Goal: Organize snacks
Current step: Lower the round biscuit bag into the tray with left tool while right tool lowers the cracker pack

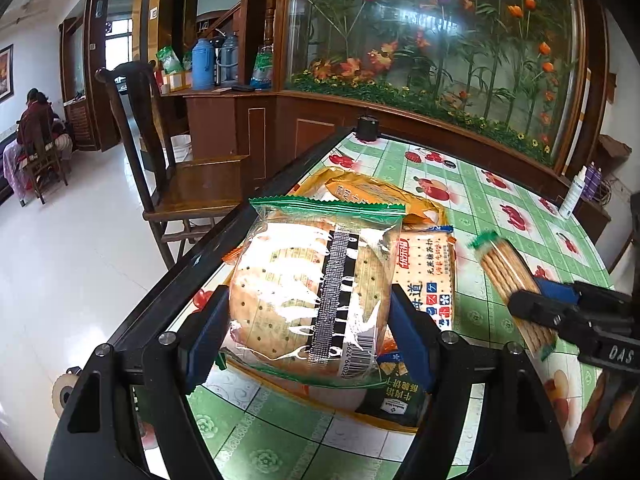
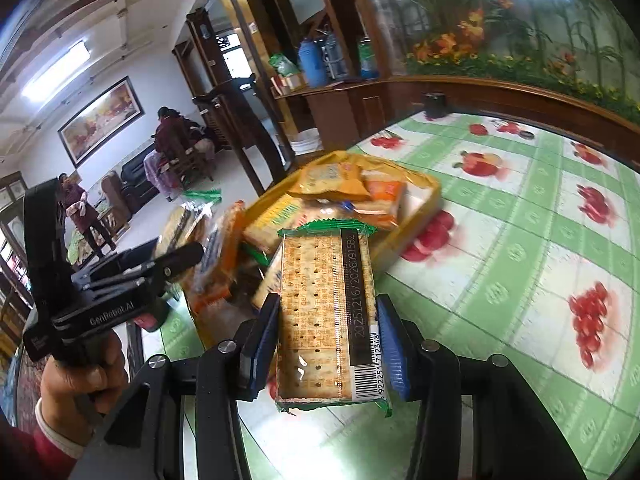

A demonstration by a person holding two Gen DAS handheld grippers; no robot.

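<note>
My left gripper [image 1: 308,320] is shut on a clear, green-edged pack of round crackers [image 1: 304,284], held just above a yellow tray [image 1: 316,178] of snack packs. My right gripper [image 2: 326,344] is shut on a green-edged pack of square crackers [image 2: 326,320], held above the table beside the tray [image 2: 424,196]. The right gripper and its pack [image 1: 512,280] also show at the right of the left wrist view. The left gripper and its pack [image 2: 180,232] show blurred at the left of the right wrist view.
The table has a green-checked fruit-print cloth [image 1: 500,200] and a black edge [image 1: 208,256]. A wooden chair [image 1: 188,184] stands left of it. A white bottle [image 1: 572,192] stands at the far right edge. A small black object [image 1: 367,126] sits at the far corner.
</note>
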